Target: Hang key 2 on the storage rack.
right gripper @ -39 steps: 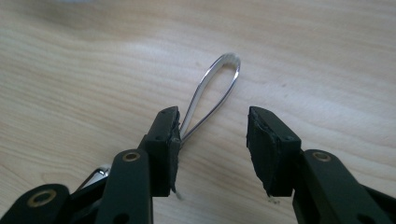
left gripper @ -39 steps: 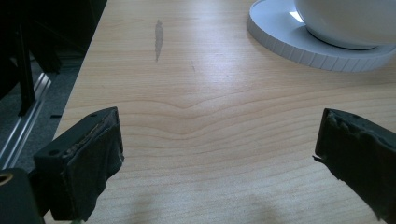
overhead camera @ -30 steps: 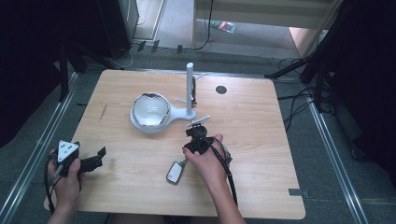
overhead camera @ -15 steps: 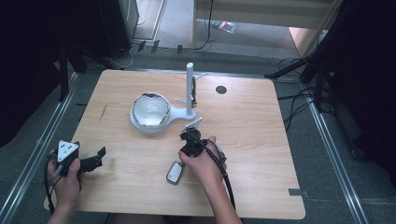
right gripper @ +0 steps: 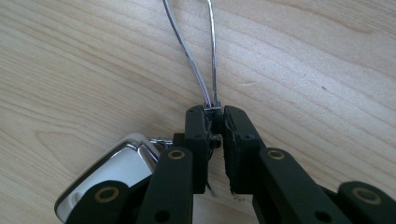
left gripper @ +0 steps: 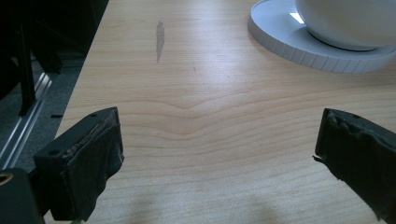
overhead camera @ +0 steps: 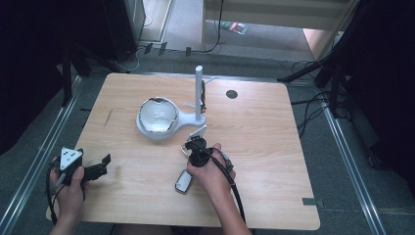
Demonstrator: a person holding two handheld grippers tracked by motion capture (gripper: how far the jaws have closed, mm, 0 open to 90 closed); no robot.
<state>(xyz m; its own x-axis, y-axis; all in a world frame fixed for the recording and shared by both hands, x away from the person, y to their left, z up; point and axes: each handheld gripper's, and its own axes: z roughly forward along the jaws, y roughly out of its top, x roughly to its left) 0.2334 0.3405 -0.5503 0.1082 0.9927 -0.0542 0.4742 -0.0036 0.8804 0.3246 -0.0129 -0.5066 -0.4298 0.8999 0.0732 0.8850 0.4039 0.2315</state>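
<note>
Pinching wire loop (right gripper: 205,70) w/ right tongs (right gripper: 215,114), fob (right gripper: 112,172) beside.

A chrome-edged key fob (right gripper: 105,179) lies flat, its wire loop (right gripper: 203,60) pinched.

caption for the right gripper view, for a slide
Right gripper shut on a wire loop, silver key fob alongside on the wooden table.

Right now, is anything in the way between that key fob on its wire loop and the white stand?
Nothing visible. The right gripper, whose jaws have just been closing, pinches the wire loop of the key fob. Bare table is all that lies between it and the white stand just beyond.
</note>
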